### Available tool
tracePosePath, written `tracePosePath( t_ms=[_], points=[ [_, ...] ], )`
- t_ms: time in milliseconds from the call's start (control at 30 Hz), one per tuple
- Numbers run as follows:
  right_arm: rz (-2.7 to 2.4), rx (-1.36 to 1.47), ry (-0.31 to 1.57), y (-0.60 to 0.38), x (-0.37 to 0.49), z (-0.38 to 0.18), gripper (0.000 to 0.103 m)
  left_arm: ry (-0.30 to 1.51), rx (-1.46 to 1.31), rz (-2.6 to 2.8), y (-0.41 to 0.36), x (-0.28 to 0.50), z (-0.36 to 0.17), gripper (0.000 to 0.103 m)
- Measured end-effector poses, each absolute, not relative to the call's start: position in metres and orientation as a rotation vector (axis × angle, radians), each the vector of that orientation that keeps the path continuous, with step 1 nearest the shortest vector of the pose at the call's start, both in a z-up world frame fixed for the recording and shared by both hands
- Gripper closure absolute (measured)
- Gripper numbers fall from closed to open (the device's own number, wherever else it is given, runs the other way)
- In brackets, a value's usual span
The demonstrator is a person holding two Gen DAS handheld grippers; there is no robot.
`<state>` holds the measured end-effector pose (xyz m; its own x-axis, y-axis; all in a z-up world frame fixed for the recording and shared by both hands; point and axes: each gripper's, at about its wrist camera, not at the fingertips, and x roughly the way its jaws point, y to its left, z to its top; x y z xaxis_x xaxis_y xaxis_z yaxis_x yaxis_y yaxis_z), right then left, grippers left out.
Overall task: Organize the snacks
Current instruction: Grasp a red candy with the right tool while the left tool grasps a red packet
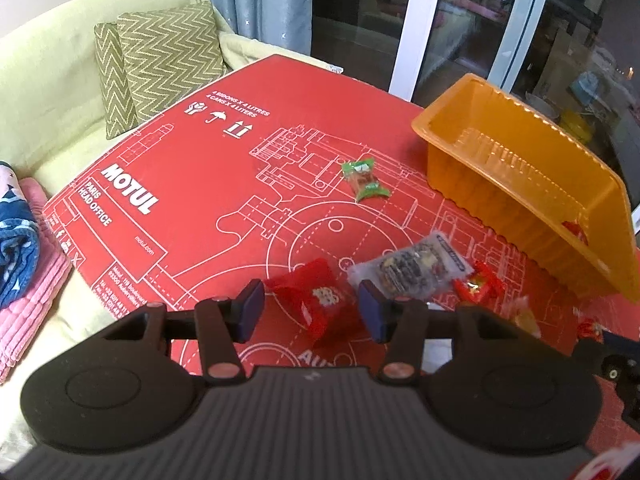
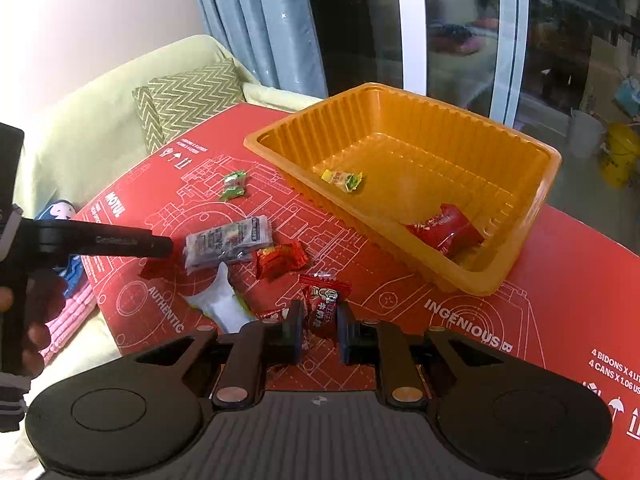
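An orange plastic tray (image 2: 516, 264) stands on a red Motul cardboard sheet (image 1: 180, 184); it also shows in the left wrist view (image 1: 440, 120). Inside it lie a yellow-green candy (image 2: 343, 179) and a red snack pack (image 2: 444, 231). My right gripper (image 2: 319, 330) is shut on a red wrapped candy (image 2: 322, 304), near the tray's front corner. My left gripper (image 1: 311, 310) is open, its pads either side of a red snack pack (image 1: 320, 300). A grey printed packet (image 1: 412, 270), a small red candy (image 1: 478, 282) and a green candy (image 1: 364, 180) lie on the sheet.
A white wrapper (image 2: 224, 300) lies left of my right gripper. A pale green sofa with a zigzag cushion (image 1: 160, 64) is behind the sheet. A folded pink and blue cloth (image 1: 20, 248) lies at the left. Glass doors (image 2: 460, 32) and a curtain stand behind.
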<state>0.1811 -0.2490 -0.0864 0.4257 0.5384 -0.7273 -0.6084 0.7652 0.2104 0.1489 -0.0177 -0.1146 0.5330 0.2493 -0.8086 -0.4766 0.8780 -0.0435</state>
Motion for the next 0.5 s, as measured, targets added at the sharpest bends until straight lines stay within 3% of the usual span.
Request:
tracePosePath(
  t_ms=[500],
  points=[
    [0.714,-0.088,0.89,-0.242,0.192,-0.092,0.086,0.956,-0.26,0.419,-0.012,0.158,-0.131,0.057]
  ],
)
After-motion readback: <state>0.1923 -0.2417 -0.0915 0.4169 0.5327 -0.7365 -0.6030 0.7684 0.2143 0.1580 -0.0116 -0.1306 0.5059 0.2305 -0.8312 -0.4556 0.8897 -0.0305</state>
